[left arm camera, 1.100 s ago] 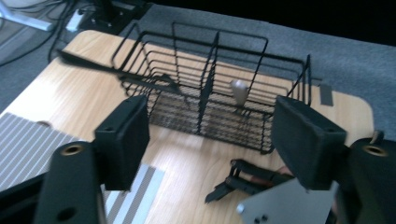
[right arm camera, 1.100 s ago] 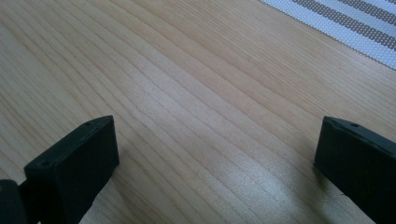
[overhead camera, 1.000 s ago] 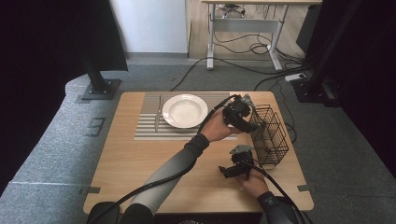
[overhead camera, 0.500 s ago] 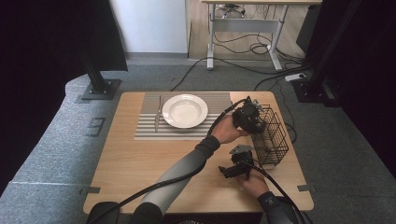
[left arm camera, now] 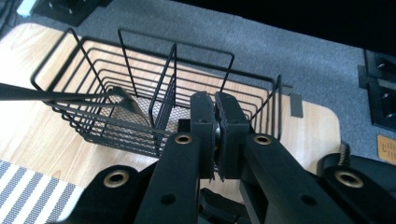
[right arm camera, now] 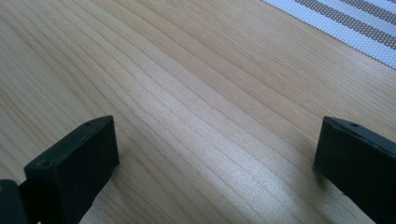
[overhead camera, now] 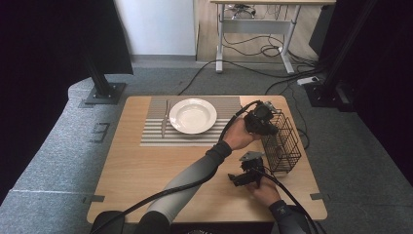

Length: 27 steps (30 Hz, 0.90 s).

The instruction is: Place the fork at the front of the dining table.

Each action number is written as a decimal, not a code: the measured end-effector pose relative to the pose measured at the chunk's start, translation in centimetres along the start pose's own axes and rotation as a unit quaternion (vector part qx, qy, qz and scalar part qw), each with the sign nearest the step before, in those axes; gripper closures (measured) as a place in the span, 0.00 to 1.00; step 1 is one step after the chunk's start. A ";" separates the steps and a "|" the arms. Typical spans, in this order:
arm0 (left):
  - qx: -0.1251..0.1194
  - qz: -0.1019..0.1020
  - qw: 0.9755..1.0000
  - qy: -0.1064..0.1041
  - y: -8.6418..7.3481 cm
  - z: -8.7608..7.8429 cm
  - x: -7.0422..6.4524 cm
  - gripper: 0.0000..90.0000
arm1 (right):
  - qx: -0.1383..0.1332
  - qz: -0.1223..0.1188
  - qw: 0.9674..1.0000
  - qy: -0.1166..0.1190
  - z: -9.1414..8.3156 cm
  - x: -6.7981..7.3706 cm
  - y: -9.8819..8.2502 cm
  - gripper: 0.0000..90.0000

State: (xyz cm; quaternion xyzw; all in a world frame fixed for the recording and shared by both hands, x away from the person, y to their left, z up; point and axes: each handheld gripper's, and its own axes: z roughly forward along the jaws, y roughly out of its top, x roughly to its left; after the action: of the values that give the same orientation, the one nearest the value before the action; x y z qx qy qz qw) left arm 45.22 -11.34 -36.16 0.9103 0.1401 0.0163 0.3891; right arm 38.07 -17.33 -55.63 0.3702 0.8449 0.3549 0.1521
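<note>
Wood table (right arm camera: 196,93) between spread jaws; elsewhere, perhaps something gripped over basket (left arm camera: 154,107)

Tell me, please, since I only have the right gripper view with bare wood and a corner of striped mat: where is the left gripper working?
Observer: The left gripper is over the black wire basket at the table's right edge.
Operator: Thank you. Are its jaws open?
Observer: No, the left gripper view shows them pressed together, pointing down into the basket.
Operator: Is anything in the basket?
Observer: A dark utensil handle leans across its far compartment; I cannot tell which utensil.
Operator: And what sits on the striped mat?
Observer: A white plate, with a knife lying beside it on the mat.
</note>
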 end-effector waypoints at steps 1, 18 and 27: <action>-0.005 0.000 1.000 -0.003 0.1 -0.3 0.0 0.97 | 0.000 -0.001 1.000 0.000 0.0 0.0 0.0 0.00; -0.052 0.029 0.998 0.016 0.9 -7.1 -0.7 0.97 | -0.001 0.001 1.000 0.000 0.0 0.0 0.0 0.00; -0.075 0.032 0.996 0.038 0.4 -11.6 -0.8 0.97 | -0.001 0.000 1.000 0.000 0.0 0.0 0.0 0.00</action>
State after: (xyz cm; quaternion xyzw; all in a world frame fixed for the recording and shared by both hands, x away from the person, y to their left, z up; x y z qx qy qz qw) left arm 42.92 -3.66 -27.67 0.8813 0.1235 0.0735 0.4502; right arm 38.08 -17.32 -55.65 0.3697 0.8445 0.3560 0.1529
